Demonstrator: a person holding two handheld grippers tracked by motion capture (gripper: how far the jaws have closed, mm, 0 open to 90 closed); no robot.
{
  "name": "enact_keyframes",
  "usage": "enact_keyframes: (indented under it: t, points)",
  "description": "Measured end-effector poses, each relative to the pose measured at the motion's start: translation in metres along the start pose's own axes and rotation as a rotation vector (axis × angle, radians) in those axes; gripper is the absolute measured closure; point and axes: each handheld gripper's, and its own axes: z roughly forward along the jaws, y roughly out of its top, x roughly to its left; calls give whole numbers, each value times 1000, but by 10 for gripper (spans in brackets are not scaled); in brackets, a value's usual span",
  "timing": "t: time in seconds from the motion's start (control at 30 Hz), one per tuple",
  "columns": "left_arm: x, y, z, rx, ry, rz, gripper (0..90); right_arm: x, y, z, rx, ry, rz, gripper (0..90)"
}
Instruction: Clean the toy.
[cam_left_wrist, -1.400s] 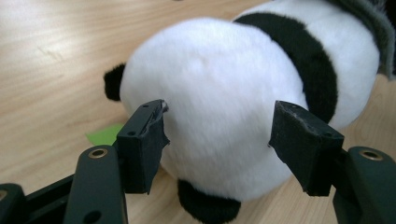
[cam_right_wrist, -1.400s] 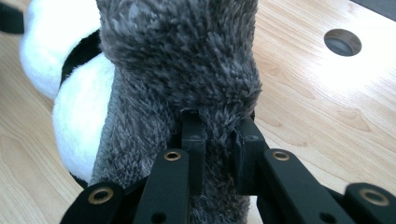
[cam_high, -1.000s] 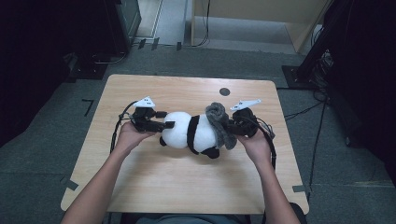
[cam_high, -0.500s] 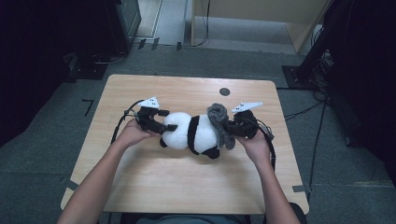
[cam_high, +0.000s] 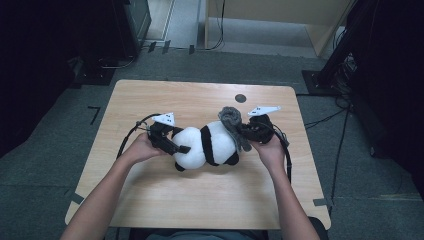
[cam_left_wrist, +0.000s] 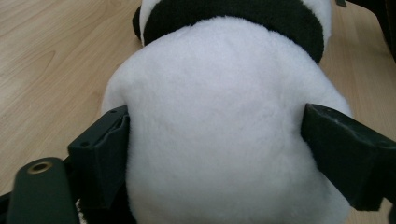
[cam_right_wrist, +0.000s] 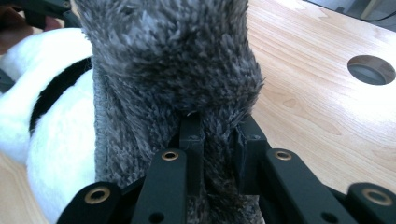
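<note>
Both forearms enter from the near edge, angled inward. Left gripper (cam_high: 176, 145): jaws spread wide, just been opening, one pad at each flank of the soft body between them. Right gripper (cam_high: 245, 129): jaws nearly together, pinching grey pile. Both hands low over the worktop.

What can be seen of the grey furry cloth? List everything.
The grey furry cloth is shaggy plush, bunched and folded, draped over the right end of the panda plush on the wooden table. The right hand-held gripper is shut on a fold of it, lifting that part slightly.
</note>
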Motion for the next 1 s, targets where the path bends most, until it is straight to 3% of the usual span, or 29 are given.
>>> enact_keyframes:
  t: [0.1,0.17,0.27,0.33,0.47,0.6,0.67,0.83,1.0]
  points:
    - [-5,-1,-2,-12,16,-5,350,2,1,1,4,-29,0,785]
    - [-7,-3,-4,-24,-16,-45,450,1,1,-1,2,-36,0,786]
    - [-13,-2,-8,-36,-9,-60,555,0,3,-7,-7,-39,22,787]
    - [-18,-1,-10,-44,19,-86,596,1,6,-14,-7,-52,21,789]
    - [-22,1,-17,-103,59,-151,630,6,15,-33,-47,-60,21,790]
    - [-24,4,-24,-161,144,-220,637,17,26,-55,-108,-57,6,792]
    - [-26,5,-26,-194,182,-255,636,27,33,-62,-126,-30,0,791]
    - [-37,12,-24,-251,255,-302,632,57,44,-60,-118,10,-67,791]
    - [-52,15,-18,-298,318,-343,628,89,45,-37,-65,68,-116,790]
